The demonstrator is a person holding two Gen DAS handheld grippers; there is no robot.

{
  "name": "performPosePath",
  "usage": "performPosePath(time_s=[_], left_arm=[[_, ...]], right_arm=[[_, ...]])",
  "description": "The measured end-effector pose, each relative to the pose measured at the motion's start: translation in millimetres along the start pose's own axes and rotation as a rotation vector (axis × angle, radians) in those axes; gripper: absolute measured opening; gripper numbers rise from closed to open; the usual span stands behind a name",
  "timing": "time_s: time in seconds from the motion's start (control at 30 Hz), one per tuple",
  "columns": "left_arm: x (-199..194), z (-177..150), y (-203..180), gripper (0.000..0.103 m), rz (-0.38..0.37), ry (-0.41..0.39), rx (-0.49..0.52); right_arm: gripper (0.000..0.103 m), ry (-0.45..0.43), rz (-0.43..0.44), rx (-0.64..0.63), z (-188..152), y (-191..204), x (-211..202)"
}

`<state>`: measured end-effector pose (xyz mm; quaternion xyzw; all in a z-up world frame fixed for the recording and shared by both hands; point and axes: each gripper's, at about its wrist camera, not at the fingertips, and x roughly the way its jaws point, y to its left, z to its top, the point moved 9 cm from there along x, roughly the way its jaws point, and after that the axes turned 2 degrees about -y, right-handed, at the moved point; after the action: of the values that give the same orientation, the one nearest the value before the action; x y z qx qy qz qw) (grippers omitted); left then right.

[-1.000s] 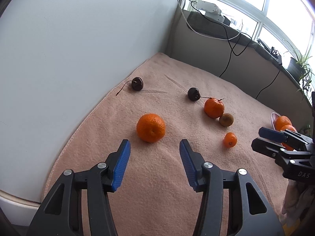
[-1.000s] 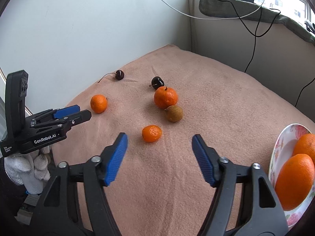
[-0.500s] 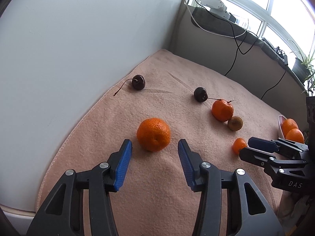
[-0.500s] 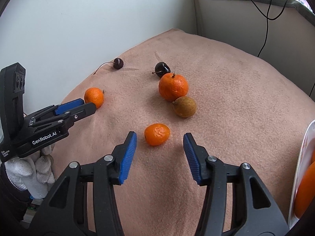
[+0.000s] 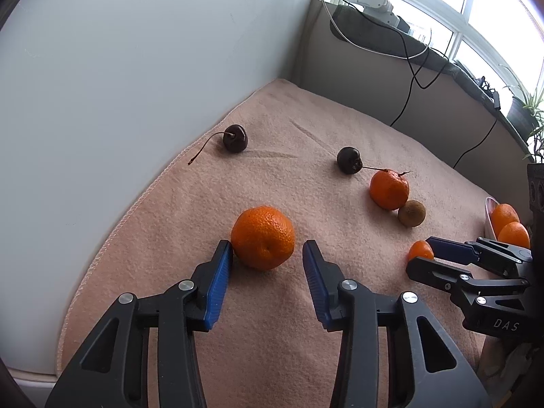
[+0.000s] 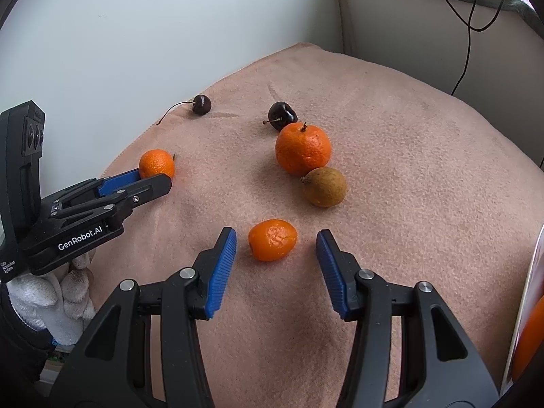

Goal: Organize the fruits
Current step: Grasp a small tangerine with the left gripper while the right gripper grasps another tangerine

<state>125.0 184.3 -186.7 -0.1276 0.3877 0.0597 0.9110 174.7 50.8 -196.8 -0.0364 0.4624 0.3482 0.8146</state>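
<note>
- The left gripper (image 5: 267,261) is a black plastic frame with triangular cut-outs in each arm – two fingers end in ribbed blue pads (image 5: 217,285).
- Round silver screws sit on each finger's joints.
- Seen from the right wrist view, its side carries white lettering "GenRobot.AI" and smaller white print on an upright black block.
- The right gripper (image 6: 276,261) has the same build: black arms, blue ridged pads (image 6: 221,270), silver screw heads.
- From the left wrist view its body shows the letters "DAS".
- The left hand (image 6: 51,297) wears a white knitted glove – a dark sleeve below it.
</note>
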Motion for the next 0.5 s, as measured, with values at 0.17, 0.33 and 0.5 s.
performPosePath(time_s=[0.17,0.33,0.5], left_arm=[[1.5,0.9,1.6,0.036,-0.003,0.003,-0.011],[1.3,0.9,1.0,0.035,-0.002,0.0,-0.008],[0.3,1.4,1.2,0.035,-0.005,-0.004,-0.011]], right_arm=[[0.045,0.004,-0.004,-0.011,1.4,2.9,2.2],[0.033,0.006,0.0,-0.008,3.1,3.7,4.9],[0.03,0.003,0.004,-0.006,2.8,3.1,1.1]])
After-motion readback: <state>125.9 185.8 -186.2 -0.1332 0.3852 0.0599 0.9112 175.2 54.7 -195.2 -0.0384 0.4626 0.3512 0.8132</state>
